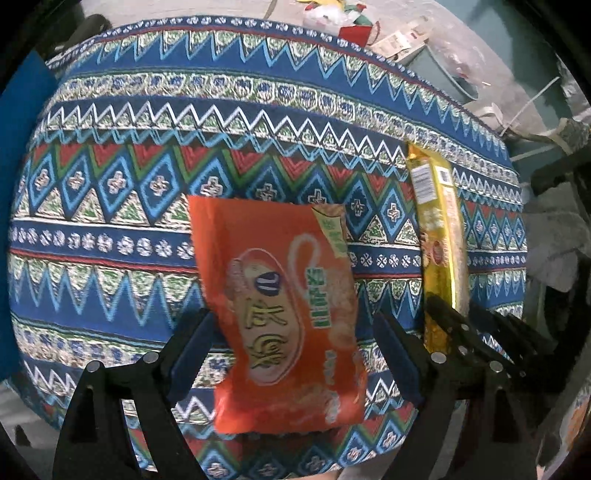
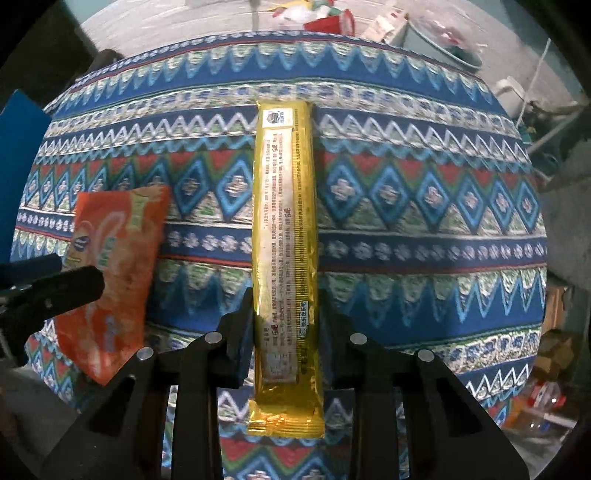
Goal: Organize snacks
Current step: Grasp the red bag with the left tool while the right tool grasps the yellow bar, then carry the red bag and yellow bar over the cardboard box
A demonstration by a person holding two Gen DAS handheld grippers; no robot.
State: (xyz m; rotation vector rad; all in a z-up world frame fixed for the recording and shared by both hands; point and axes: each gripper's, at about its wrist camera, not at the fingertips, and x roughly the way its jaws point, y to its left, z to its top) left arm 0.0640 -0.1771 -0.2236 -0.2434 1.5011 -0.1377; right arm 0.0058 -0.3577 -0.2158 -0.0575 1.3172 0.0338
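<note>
An orange snack bag lies between the open jaws of my left gripper on the patterned tablecloth; the pads stand apart from its sides. It also shows in the right wrist view, with the left gripper's fingers beside it. A long gold snack packet lies lengthwise between the jaws of my right gripper, which are closed against its sides. The packet also shows at the right of the left wrist view.
The round table's cloth has blue, red and green zigzag bands. Beyond its far edge lie red and white clutter and a teal tub. A blue panel stands at the left. Boxes and bottles lie on the floor at right.
</note>
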